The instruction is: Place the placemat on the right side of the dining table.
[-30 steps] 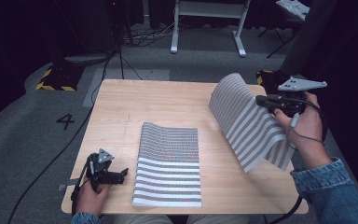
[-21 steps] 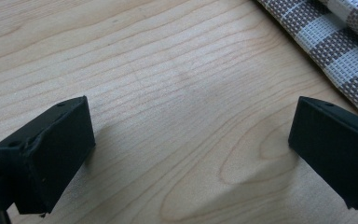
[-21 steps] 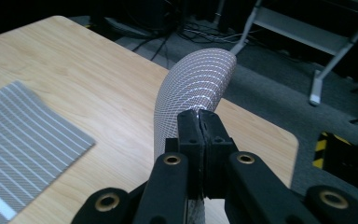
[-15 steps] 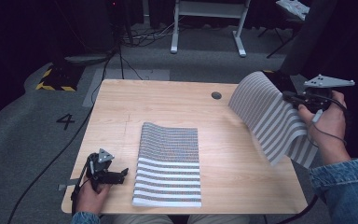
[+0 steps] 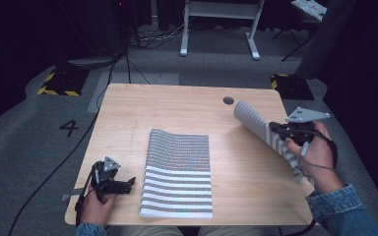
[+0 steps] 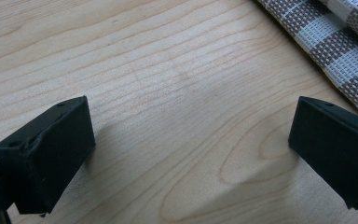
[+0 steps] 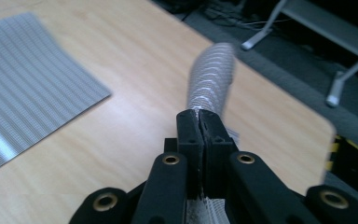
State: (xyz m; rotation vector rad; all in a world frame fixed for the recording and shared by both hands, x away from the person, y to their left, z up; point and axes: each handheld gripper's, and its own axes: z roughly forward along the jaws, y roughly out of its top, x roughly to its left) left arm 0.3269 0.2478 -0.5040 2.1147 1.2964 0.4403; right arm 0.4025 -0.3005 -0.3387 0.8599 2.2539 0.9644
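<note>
Mats are the things in play here, two of them, both with grey and white stripes. One striped mat (image 5: 179,172) lies flat on the wooden table (image 5: 187,110), in the middle and toward the near edge. The other mat (image 5: 268,133) is pinched in the right claw (image 5: 277,129) at the right side of the table. It bends over in a curl, so its far end points up and left, near a small round hole (image 5: 228,100) in the tabletop. Its near end hangs past the right edge of the table, under the person's right hand (image 5: 315,157). In the right gripper view the two black jaws are squeezed tight together on the mat (image 7: 210,81), which sticks out beyond them, blurry.

The left claw (image 5: 128,183) rests at the near left corner of the table, held by the left hand (image 5: 96,206). Its jaws stand wide apart with bare wood between them. It sits just left of the flat mat (image 6: 335,42), not touching it.
</note>
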